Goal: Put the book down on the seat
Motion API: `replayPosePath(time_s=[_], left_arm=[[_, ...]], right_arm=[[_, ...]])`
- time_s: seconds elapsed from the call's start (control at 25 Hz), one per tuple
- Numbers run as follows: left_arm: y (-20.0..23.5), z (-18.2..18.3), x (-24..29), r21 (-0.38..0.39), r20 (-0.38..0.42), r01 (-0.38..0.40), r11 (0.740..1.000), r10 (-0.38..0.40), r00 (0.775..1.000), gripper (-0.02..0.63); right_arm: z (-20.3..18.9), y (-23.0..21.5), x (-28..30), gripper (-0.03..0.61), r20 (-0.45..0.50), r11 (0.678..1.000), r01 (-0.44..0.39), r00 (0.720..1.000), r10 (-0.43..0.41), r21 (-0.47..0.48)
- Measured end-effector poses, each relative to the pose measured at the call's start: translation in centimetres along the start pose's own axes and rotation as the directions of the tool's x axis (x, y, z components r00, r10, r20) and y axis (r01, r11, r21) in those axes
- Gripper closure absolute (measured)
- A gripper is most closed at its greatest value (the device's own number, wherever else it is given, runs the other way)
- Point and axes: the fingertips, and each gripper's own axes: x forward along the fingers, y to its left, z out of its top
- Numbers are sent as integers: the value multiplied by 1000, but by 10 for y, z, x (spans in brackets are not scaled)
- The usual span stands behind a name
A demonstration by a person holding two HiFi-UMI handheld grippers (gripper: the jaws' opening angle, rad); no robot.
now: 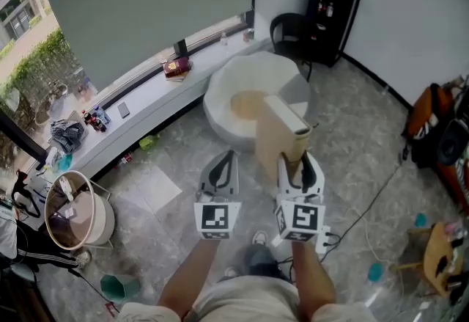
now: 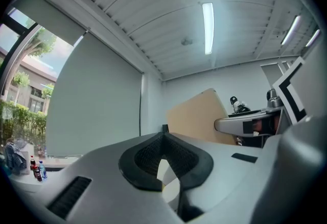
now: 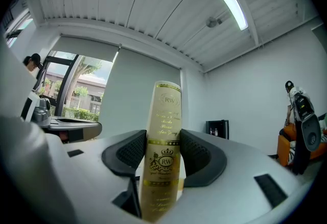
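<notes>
My right gripper is shut on a cream book and holds it upright above the floor, just short of the seat. In the right gripper view the book's gold-printed spine stands pinched between the two black pads. The seat is a round white pouf with a tan patch on top, straight ahead beyond the book. My left gripper hovers beside the right one, its jaws closed to a point with nothing in them. The left gripper view shows the book's tan cover to the right.
A white window ledge with small items runs along the left. A black chair and black cabinet stand behind the seat. A round basket sits at the left; an orange bag, wooden stool and floor cable at the right.
</notes>
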Motion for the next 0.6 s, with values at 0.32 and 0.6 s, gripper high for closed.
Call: replayPosePath(time_s=[0.32,0.6], left_arm=[[-4,-1,80,16,-10,-12,1000,12,1000,607],[-20,-5,145,39,-20,-18,999,19,1000,606]], right_arm=[[-5,-42,71,367,2,1000,-27,1000,27,8],[-14,-89,123,367,-5,999,-34,999,35,31]])
